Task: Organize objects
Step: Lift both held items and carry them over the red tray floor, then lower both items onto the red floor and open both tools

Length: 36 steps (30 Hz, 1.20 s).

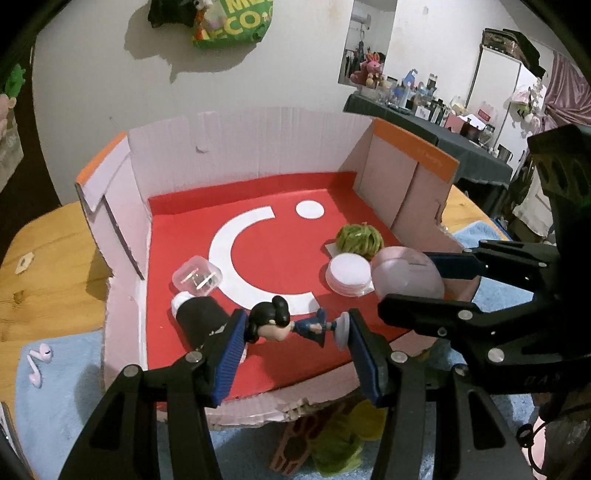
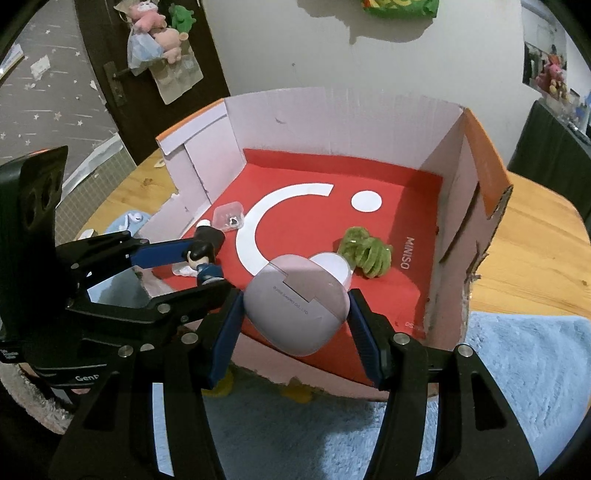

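A figurine is being clamped by the left hand-held gripper, a pink case by the right hand-held gripper, over the box.

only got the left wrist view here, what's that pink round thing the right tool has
Observer: An earbud case, pinched at its sides by the right tool, with small print on its shell.
Operator: any writing on the box floor
Observer: Yes, MINISO in white on the red floor, beside the green scrunchie.
Operator: anything left of the box i can't see
Observer: A dark door with soft toys hanging from it.
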Each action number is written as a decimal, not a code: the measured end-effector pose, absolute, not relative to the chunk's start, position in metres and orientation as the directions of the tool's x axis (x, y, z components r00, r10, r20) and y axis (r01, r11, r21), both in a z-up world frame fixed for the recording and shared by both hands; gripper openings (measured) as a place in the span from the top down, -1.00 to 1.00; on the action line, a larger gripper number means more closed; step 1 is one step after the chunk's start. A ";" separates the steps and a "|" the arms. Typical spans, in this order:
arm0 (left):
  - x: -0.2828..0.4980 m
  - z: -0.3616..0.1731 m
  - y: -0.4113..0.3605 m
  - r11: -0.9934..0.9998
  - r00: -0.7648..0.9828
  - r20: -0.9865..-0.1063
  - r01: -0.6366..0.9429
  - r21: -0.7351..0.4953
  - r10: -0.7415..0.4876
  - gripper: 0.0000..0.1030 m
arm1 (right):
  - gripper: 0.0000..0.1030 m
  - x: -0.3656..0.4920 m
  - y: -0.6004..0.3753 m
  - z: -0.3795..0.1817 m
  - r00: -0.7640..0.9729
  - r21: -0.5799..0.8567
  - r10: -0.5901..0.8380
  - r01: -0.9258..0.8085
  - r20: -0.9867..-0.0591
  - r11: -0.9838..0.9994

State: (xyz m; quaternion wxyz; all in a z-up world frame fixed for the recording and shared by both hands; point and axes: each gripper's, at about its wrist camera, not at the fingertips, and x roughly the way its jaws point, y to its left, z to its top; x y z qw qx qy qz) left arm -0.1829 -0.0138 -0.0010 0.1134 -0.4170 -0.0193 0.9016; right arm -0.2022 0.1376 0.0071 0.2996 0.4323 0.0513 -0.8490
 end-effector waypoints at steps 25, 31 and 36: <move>-0.191 -0.012 -0.023 -0.973 -0.590 -0.778 -0.197 -0.123 0.218 -0.09 | -0.06 -0.230 0.123 -0.015 -0.340 0.281 -0.513 0.544 -0.788 -0.791; -0.200 -0.019 -0.019 -0.975 -0.583 -0.785 -0.189 -0.117 0.207 -0.09 | -0.06 -0.240 0.124 -0.022 -0.407 0.200 -0.439 0.509 -0.801 -0.837; -0.206 -0.022 -0.018 -0.977 -0.583 -0.789 -0.189 -0.103 0.196 -0.09 | -0.06 -0.241 0.120 -0.023 -0.465 0.089 -0.353 0.499 -0.812 -0.862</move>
